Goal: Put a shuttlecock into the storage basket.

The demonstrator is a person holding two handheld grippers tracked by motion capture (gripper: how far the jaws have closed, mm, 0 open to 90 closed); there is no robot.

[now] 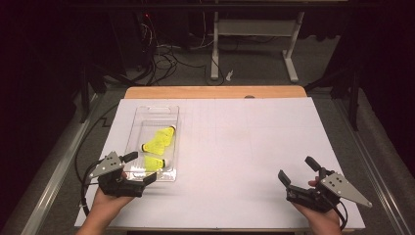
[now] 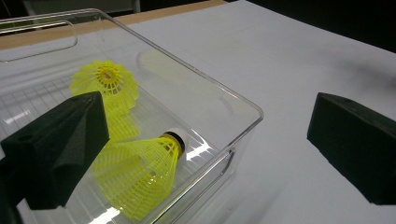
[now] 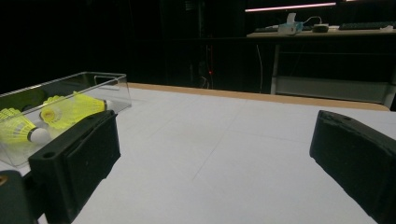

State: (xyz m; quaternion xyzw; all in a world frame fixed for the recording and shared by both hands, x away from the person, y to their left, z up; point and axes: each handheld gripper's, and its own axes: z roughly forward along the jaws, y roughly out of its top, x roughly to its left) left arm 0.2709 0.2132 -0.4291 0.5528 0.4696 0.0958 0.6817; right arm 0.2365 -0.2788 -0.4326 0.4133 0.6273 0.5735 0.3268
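Left hand-held gripper sits jaws spread, straddling the near corner of the clear box, one jaw inside. Nearest shuttlecock lies at 9 o'clock of centre on the bench. Likely a pick: close on the cork, not the skirt. Right hand-held gripper idles agape at 4 o'clock.
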